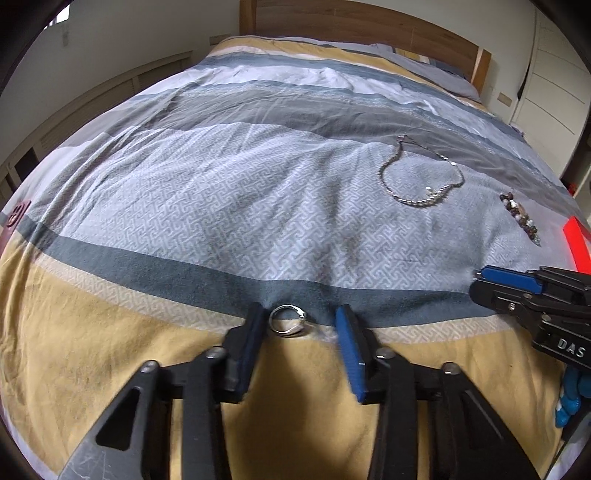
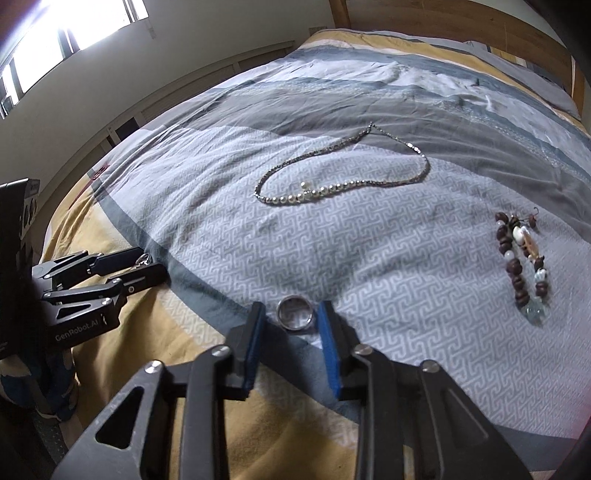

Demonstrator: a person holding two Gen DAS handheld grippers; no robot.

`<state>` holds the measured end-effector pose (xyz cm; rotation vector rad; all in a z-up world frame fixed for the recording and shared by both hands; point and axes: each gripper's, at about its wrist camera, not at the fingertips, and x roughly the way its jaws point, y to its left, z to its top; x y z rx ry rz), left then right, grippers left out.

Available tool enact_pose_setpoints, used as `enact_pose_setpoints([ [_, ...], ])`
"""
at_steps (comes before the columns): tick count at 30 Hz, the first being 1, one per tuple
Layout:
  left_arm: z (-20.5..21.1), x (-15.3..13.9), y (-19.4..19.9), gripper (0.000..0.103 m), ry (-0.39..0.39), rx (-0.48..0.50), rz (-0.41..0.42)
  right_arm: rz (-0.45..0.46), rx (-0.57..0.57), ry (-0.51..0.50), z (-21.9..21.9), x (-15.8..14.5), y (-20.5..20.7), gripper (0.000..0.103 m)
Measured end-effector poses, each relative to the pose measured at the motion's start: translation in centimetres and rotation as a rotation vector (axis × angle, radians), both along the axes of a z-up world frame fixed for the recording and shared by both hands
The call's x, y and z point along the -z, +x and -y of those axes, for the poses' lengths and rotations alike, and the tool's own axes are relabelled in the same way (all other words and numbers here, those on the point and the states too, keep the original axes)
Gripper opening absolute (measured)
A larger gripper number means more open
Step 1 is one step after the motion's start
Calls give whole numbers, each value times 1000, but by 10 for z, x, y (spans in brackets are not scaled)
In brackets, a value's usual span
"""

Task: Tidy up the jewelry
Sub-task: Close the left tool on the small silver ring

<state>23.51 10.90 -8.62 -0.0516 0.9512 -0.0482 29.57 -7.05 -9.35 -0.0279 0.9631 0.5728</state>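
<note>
In the left wrist view my left gripper (image 1: 301, 315) rests on the bedspread (image 1: 258, 206) with a thin silver ring (image 1: 287, 325) between its blue pads. The ring lies against the left pad and clear of the right one, so the jaws are open. From the right wrist view my right gripper (image 2: 291, 314) straddles a broad silver band ring (image 2: 295, 314). A narrow gap shows on the band's left side, so this gripper is open too. A beaded necklace (image 2: 314, 195) lies further up the bed and a brown bead bracelet (image 2: 521, 258) lies to the right.
The left gripper (image 2: 153, 264) shows at the left of the right wrist view, and the right gripper (image 1: 478, 282) at the right of the left wrist view. A red object (image 1: 576, 243) sits at the bed's right edge. A wooden headboard (image 1: 369, 26) stands at the far end.
</note>
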Motion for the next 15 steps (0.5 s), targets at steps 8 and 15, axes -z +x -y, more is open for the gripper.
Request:
enact_pose_setpoints([
  [8,-1,-2,-4,18,-57,-5,-12,1,4,12,1,-4,-9,19],
  [15,7,-10,-14,18,-48,9,3,19,-3,16,3,-13,-24,19],
])
